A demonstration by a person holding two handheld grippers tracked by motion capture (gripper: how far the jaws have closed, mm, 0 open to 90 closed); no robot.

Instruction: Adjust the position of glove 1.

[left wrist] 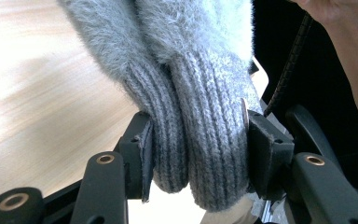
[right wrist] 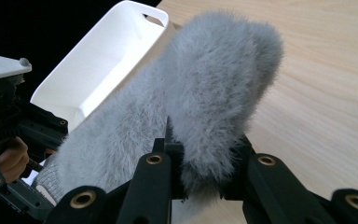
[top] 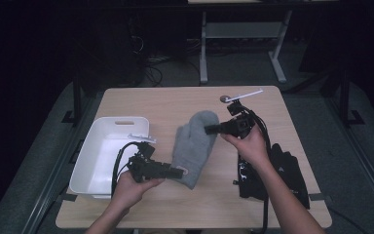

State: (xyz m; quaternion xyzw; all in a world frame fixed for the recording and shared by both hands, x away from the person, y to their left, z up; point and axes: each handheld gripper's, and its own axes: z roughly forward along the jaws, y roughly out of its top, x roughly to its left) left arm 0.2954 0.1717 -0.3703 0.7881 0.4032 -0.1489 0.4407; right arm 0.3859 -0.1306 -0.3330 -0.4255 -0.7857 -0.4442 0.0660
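High view first: fuzzy grey knitted mitten (top: 193, 146) strung between both tongs, off the pale wooden table (top: 175, 105). Looks like a pair laid together, judging by the two ribbed cuffs side by side in the left gripper view, though hard to swear to it.

Left gripper (top: 176, 171) clenched on the ribbed cuff end (left wrist: 200, 140), pads squeezing both cuffs from either side. Makes sense, since the rib knit is the firmest bit to bite on. Right gripper (top: 209, 129) clamped on the fluffy fingertip end (right wrist: 214, 107), jaws pinching a fold of fur near the rounded tip. Gripping both ends probably keeps the thing from flopping or sliding apart while carried.

Moving outward: white rectangular plastic bin with a handle slot (top: 108, 152) just beyond the left gripper, on the far side from the right one, open top up. Seems the likely drop spot, so holding the mitten stretched and level would help swing it over the rim. Not over the bin yet, still between the two tongs above bare table.

Near the right forearm, behind the right gripper: black gloves (top: 272, 170) lying flat on the table, untouched. Beyond the right gripper, a small round brownish thing (top: 224, 98) near the table's far edge, too small to tell what.
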